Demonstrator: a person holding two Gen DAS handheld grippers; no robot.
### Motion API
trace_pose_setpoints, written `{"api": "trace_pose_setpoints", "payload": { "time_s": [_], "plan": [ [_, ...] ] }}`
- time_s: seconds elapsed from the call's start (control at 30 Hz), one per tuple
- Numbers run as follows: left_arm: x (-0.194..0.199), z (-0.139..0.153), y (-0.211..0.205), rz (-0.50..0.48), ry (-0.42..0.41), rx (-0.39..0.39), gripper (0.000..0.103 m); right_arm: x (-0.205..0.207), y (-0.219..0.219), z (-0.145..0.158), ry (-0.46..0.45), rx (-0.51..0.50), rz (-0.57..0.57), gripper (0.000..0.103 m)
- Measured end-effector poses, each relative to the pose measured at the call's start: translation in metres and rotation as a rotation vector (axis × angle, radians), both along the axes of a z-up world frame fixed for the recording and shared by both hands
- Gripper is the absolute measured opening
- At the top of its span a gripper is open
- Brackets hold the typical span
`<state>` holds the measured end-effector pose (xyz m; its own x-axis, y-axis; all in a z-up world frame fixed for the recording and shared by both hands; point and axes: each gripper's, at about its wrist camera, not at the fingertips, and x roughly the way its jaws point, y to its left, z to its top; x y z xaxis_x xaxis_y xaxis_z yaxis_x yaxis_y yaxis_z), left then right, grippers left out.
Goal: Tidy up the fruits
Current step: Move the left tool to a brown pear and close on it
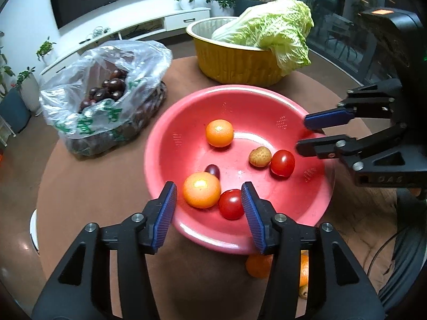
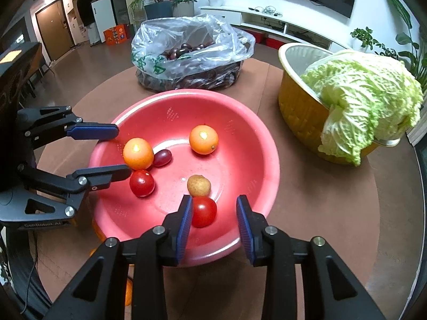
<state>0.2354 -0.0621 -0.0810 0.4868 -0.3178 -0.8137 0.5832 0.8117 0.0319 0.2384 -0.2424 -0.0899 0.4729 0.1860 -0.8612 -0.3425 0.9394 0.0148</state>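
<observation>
pink basin (image 1: 267,98) w/ fruit, both grippers open, cabbage (image 2: 368,98)

Oranges (image 1: 257,266) half hidden behind left hand-held gripper (image 1: 209,194), below bowl (image 1: 170,138).

Basin (image 1: 170,144) at table (image 1: 88,186) centre; inside: two oranges (image 1: 219,132), two tomatoes (image 1: 283,163), a grape (image 1: 212,170), a small potato-like item (image 1: 260,156). Behind, left: bag of fruit (image 1: 104,93). Behind, right: tub (image 1: 234,64) holding cabbage (image 1: 275,32).
</observation>
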Motion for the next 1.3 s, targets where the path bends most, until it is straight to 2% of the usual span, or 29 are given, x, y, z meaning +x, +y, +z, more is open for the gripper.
{"api": "trace_pose_setpoints", "payload": {
  "time_s": [0.07,0.13,0.27,0.3,0.57,0.7,0.83,0.9,1.13,1.3],
  "plan": [
    [-0.008,0.007,0.007,0.008,-0.013,-0.017,0.052,-0.010,-0.004,0.008,-0.019,0.014,-0.008,0.037],
    [-0.019,0.014,0.016,0.019,-0.028,-0.036,0.062,-0.025,-0.009,0.016,-0.041,0.037,-0.019,0.038],
    [-0.053,0.020,0.033,0.030,-0.036,-0.085,0.072,-0.070,-0.015,0.025,-0.075,0.107,-0.034,0.051],
    [-0.063,0.019,0.037,0.035,-0.034,-0.093,0.076,-0.085,-0.015,0.023,-0.074,0.125,-0.033,0.052],
    [-0.146,-0.011,0.044,0.003,0.026,-0.081,0.077,-0.154,-0.003,-0.011,-0.007,0.245,-0.085,0.052],
    [-0.162,-0.027,0.032,-0.004,0.058,-0.086,0.077,-0.169,-0.006,-0.026,0.023,0.291,-0.125,0.052],
    [-0.165,-0.035,0.010,-0.026,0.052,-0.090,0.077,-0.178,-0.011,-0.028,0.017,0.303,-0.148,0.052],
    [-0.162,-0.040,0.001,-0.033,0.056,-0.079,0.075,-0.180,-0.014,-0.025,0.006,0.303,-0.155,0.052],
    [-0.153,-0.055,-0.022,-0.073,0.096,-0.049,0.038,-0.180,-0.026,-0.024,-0.003,0.317,-0.168,0.052],
    [-0.150,-0.057,-0.024,-0.067,0.092,-0.049,0.029,-0.175,-0.024,-0.028,0.003,0.319,-0.154,0.052]
  ]
}}
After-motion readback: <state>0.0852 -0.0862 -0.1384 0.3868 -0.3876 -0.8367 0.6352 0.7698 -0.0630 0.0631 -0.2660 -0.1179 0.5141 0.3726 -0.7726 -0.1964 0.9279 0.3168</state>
